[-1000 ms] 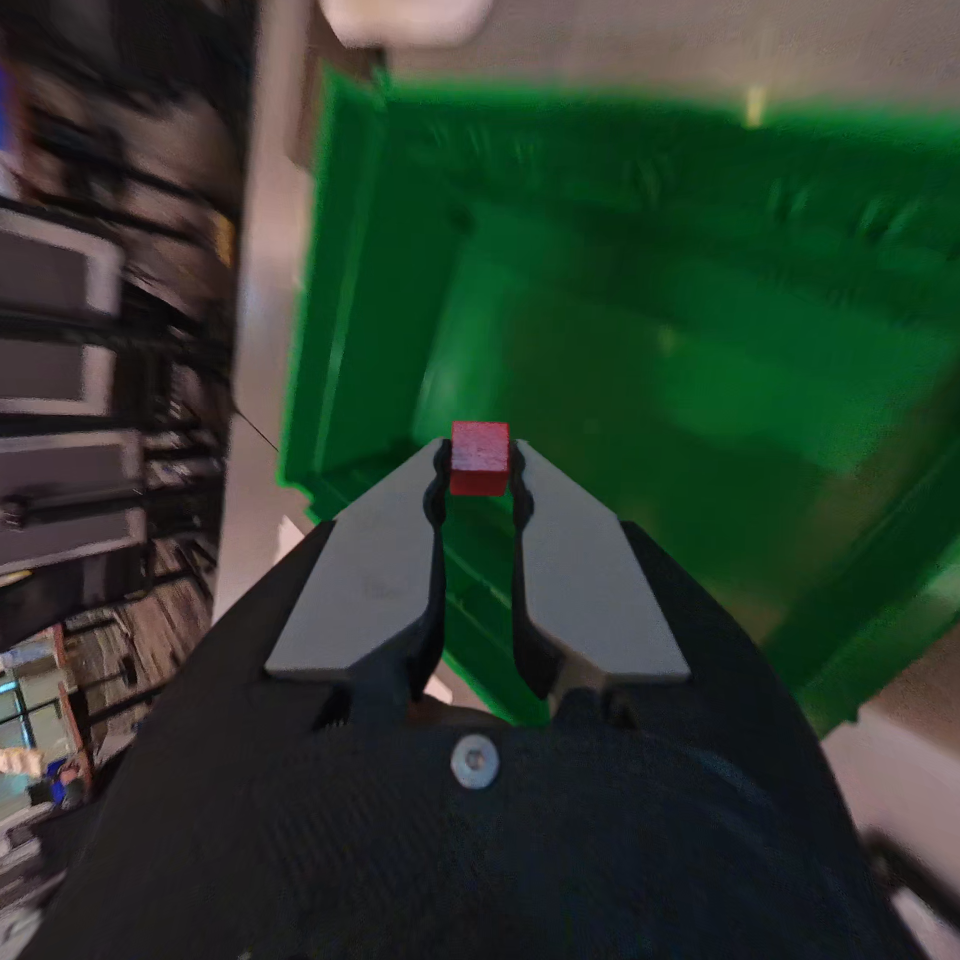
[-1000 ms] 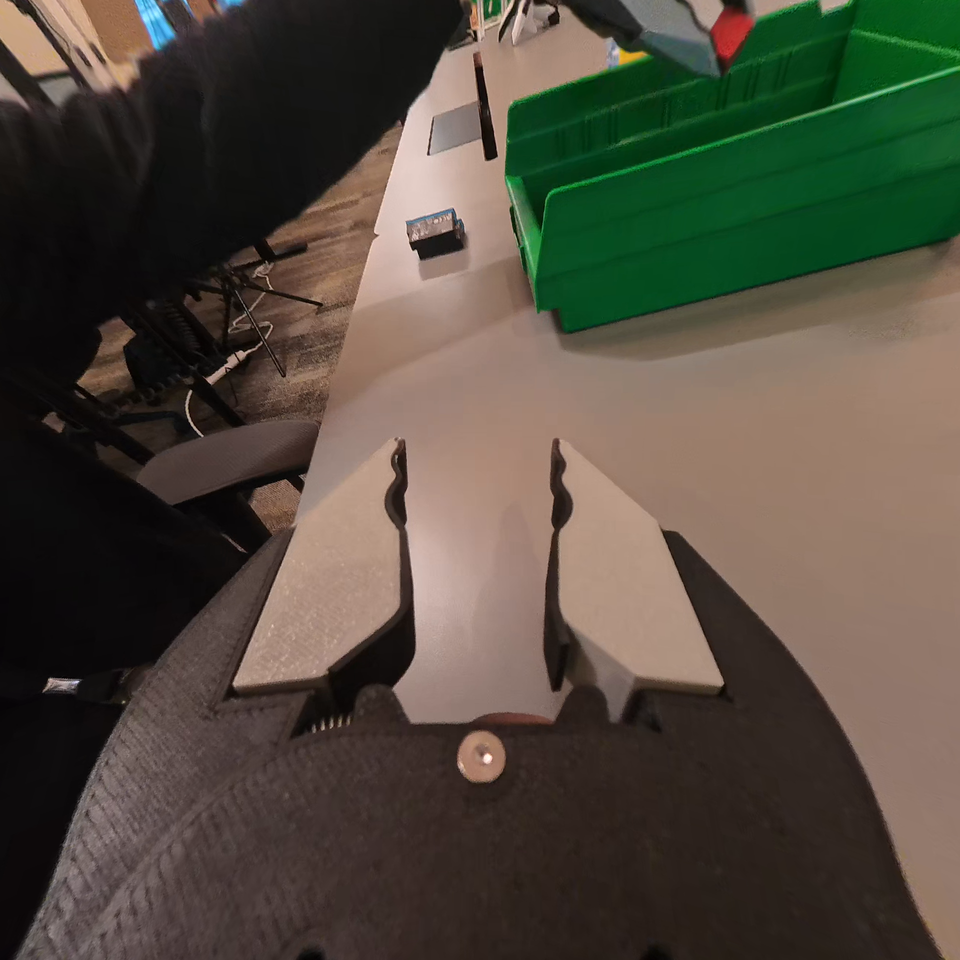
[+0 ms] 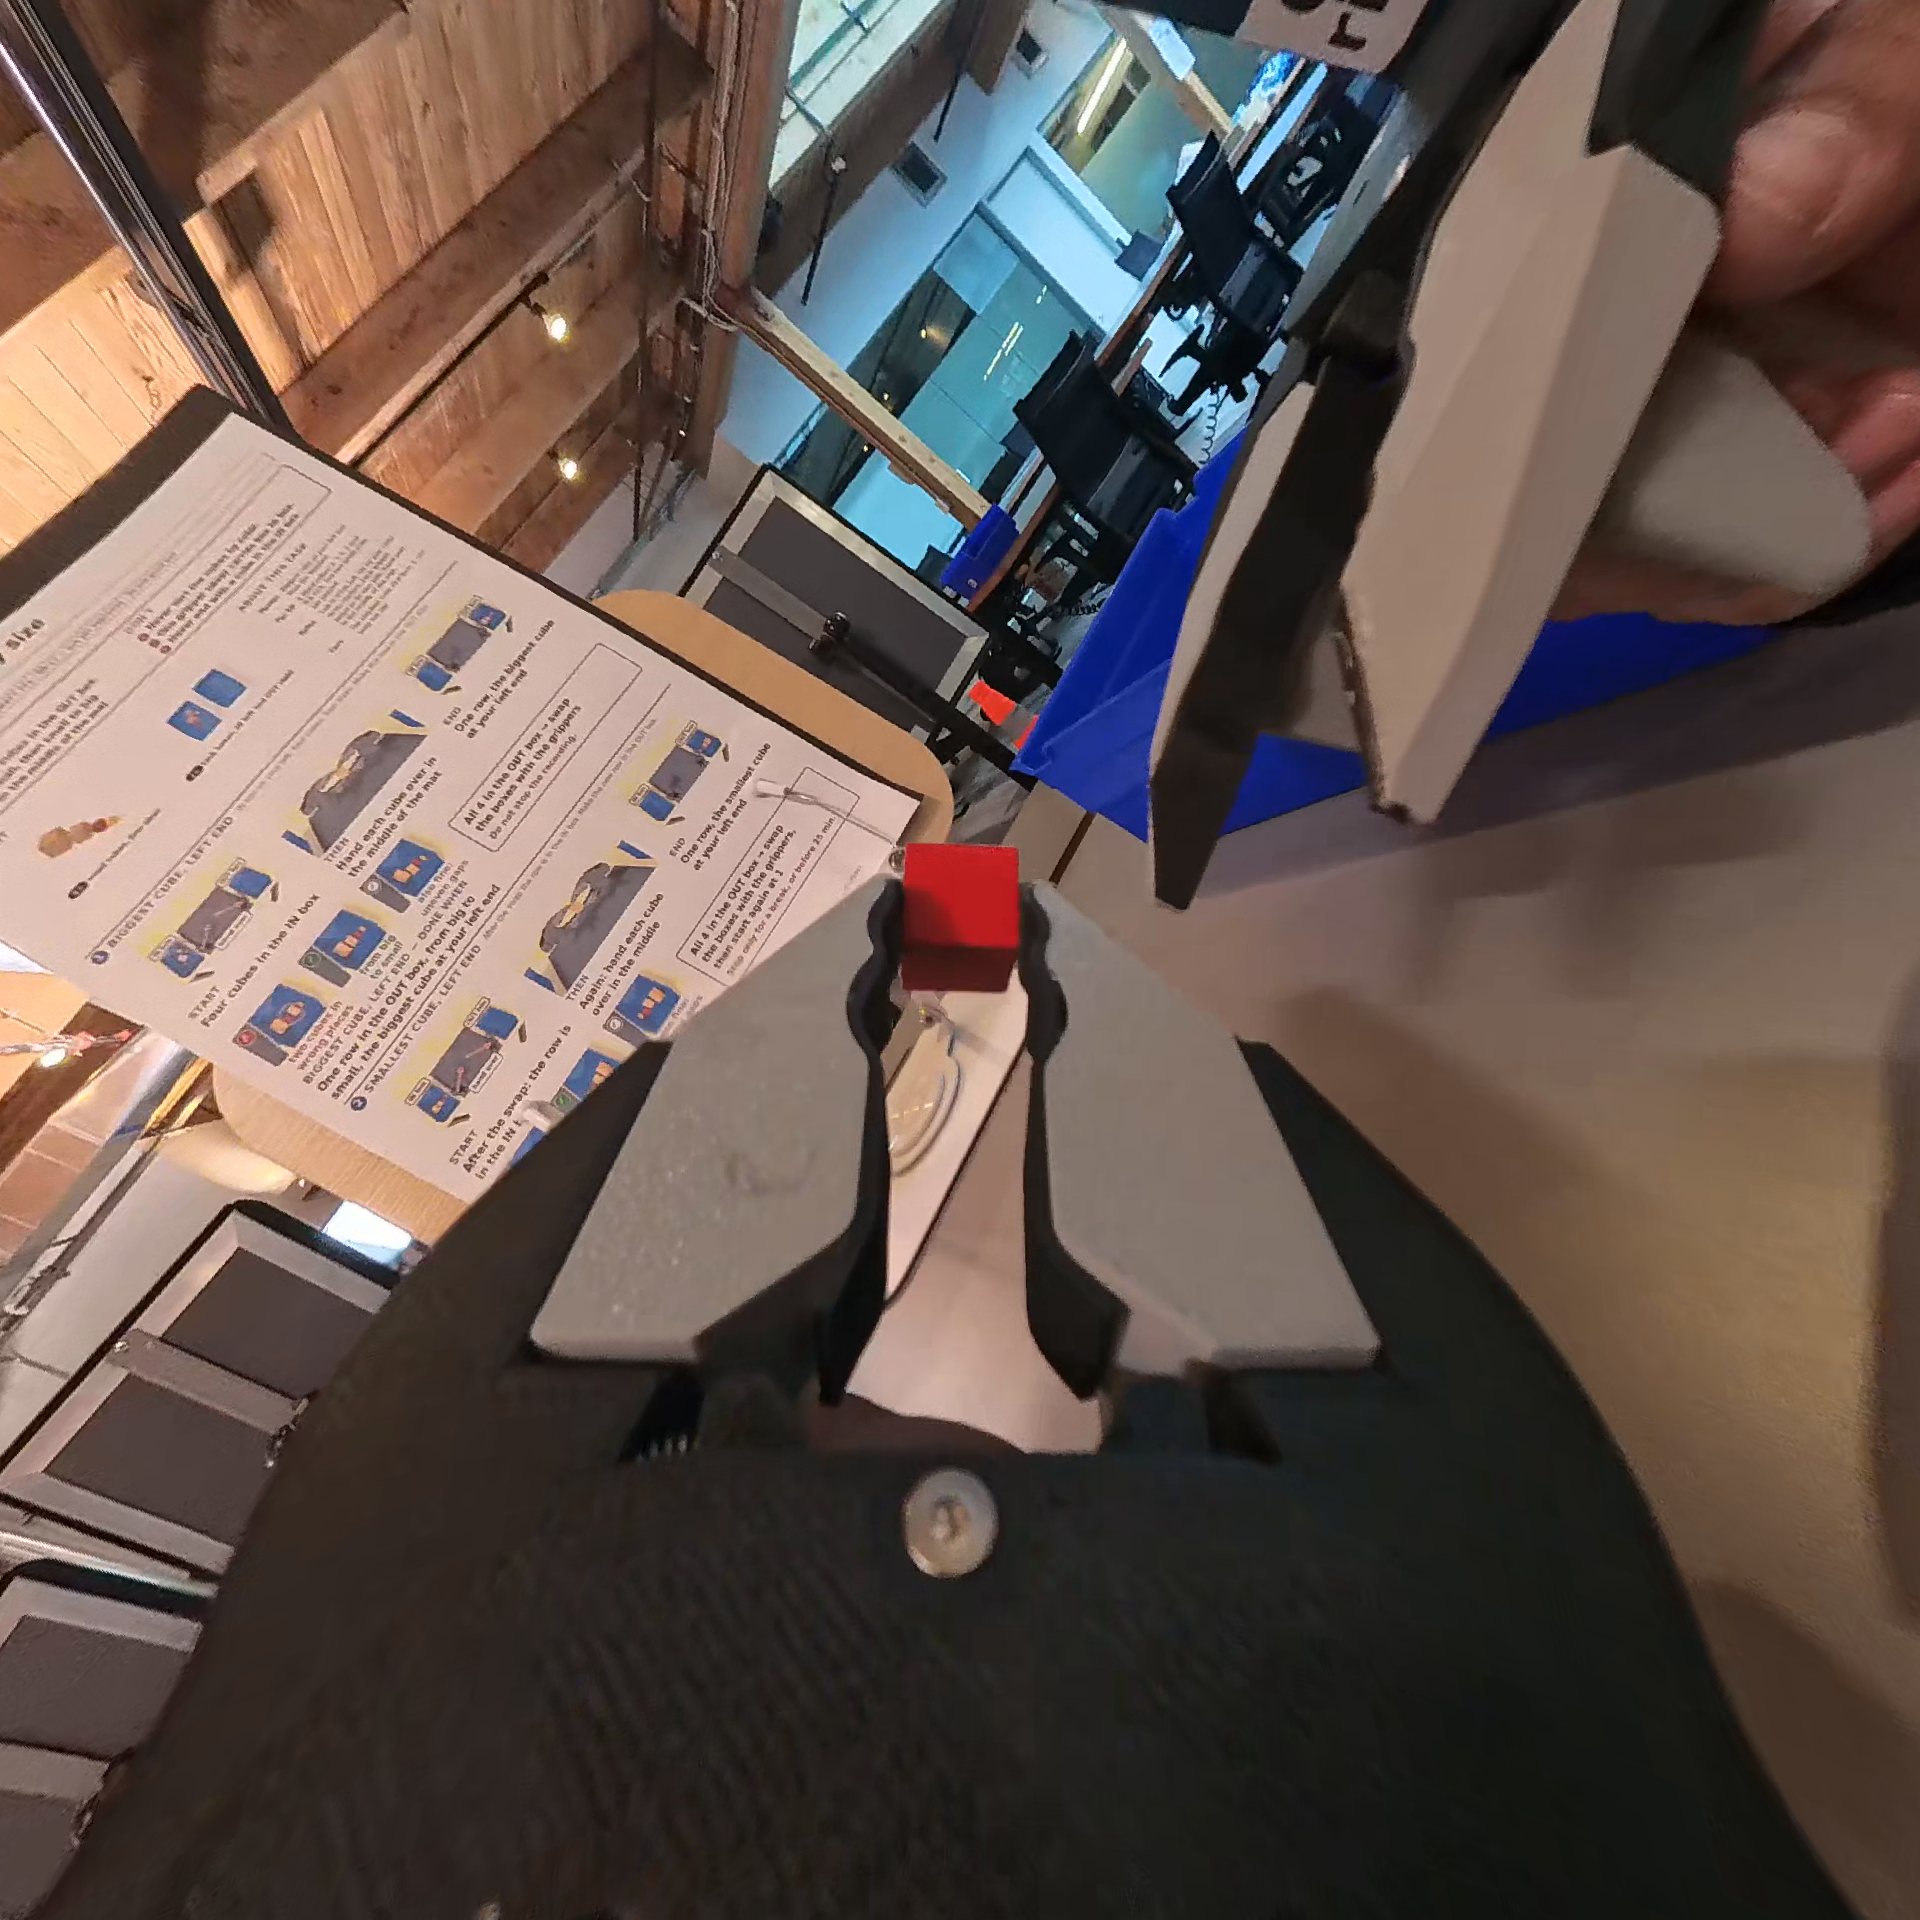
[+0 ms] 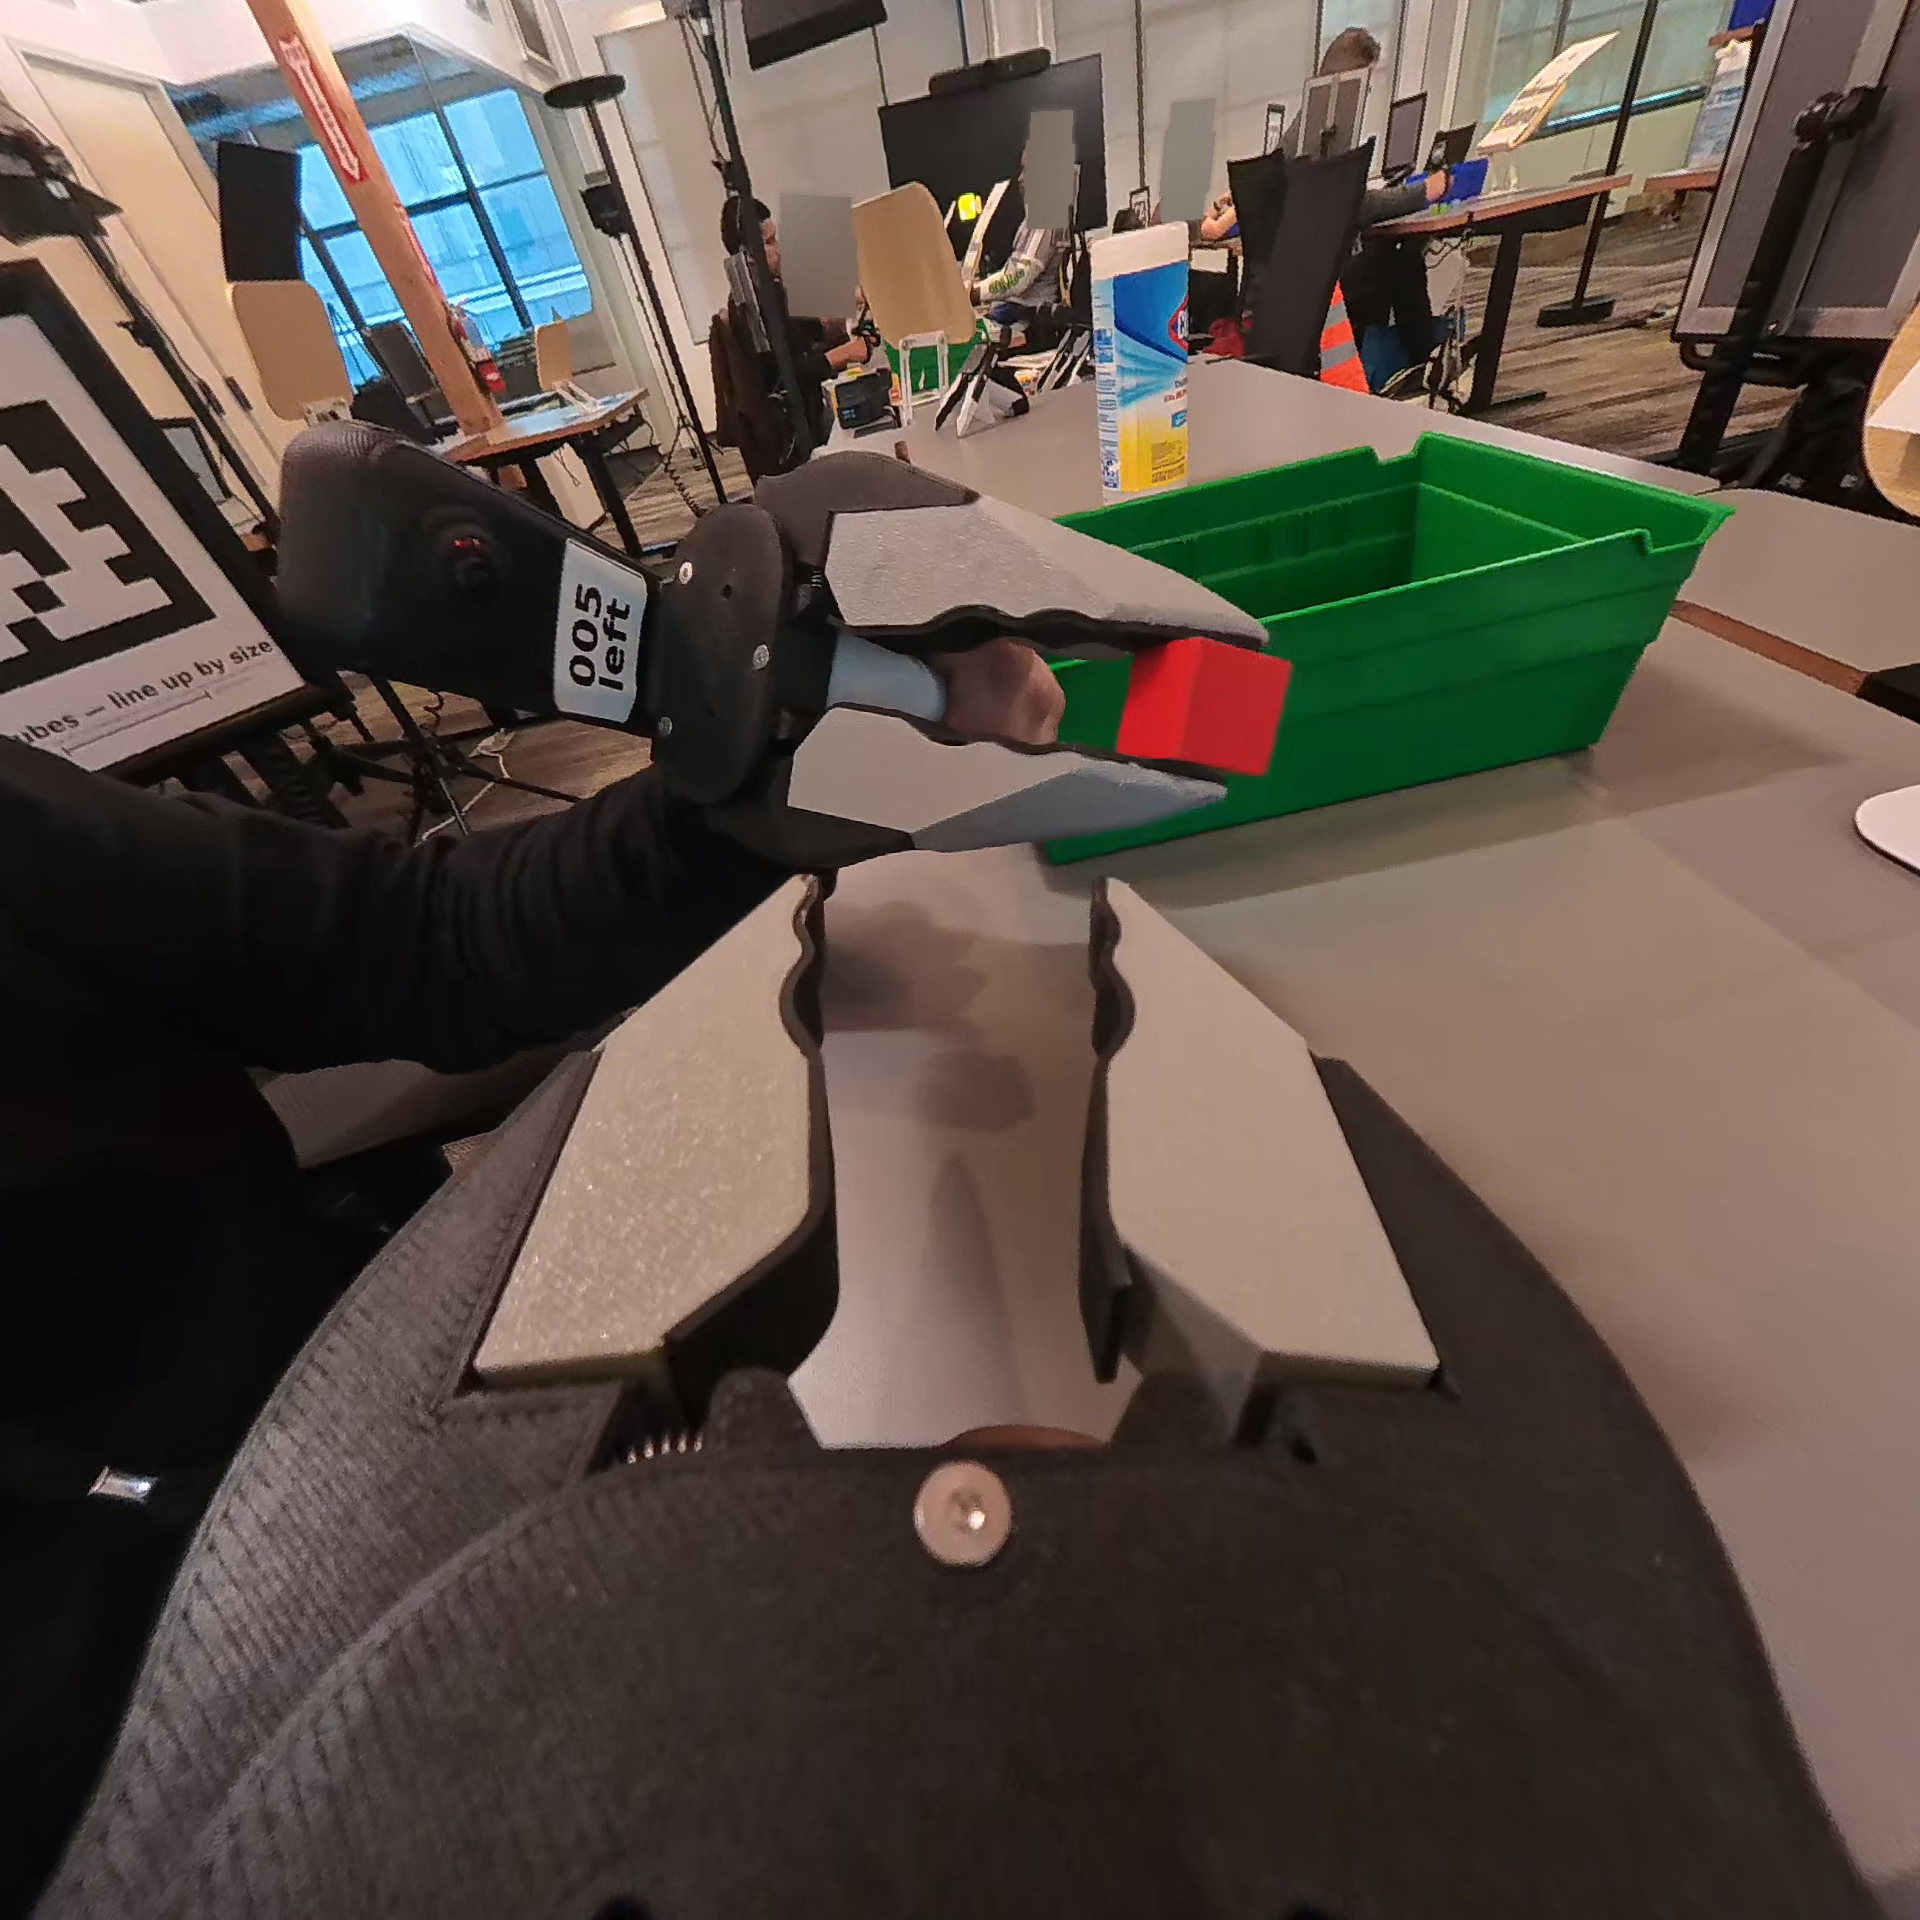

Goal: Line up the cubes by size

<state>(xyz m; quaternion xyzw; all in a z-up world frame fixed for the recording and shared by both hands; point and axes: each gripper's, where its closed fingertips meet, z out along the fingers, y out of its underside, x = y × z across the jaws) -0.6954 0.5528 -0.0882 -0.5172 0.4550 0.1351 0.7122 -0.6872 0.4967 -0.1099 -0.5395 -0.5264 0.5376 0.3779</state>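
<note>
**Carrying a red cube toward a handover**

Gripping the red cube [image 3: 958,916] at its very tips, the left hand-held gripper [image 3: 956,925] is holding it in the air above the grey desk [image 4: 1558,1039], clear of the green bin [image 4: 1455,644] behind it. The right hand-held gripper [image 4: 951,961] is waiting just below and beside it, its jaws spread and holding nothing, hovering over bare desk. In the left wrist view that same right gripper is hanging close above the cube, with a blue bin [image 3: 1101,717] beyond it.

Judging from this, a pass between the two grippers is being set up. The cube is being pinched only at the fingertips, so a small twist or an early release by the left could be dropping it onto the desk or letting it tumble out of reach. The right jaws closing off-centre could be knocking it loose as well.

Writing is showing on a printed instruction sheet [image 3: 416,831], a black-and-white marker board [image 4: 83,540], a sticker on the left gripper and a wipes canister [image 4: 1140,364]; none of it is being repeated here.
</note>
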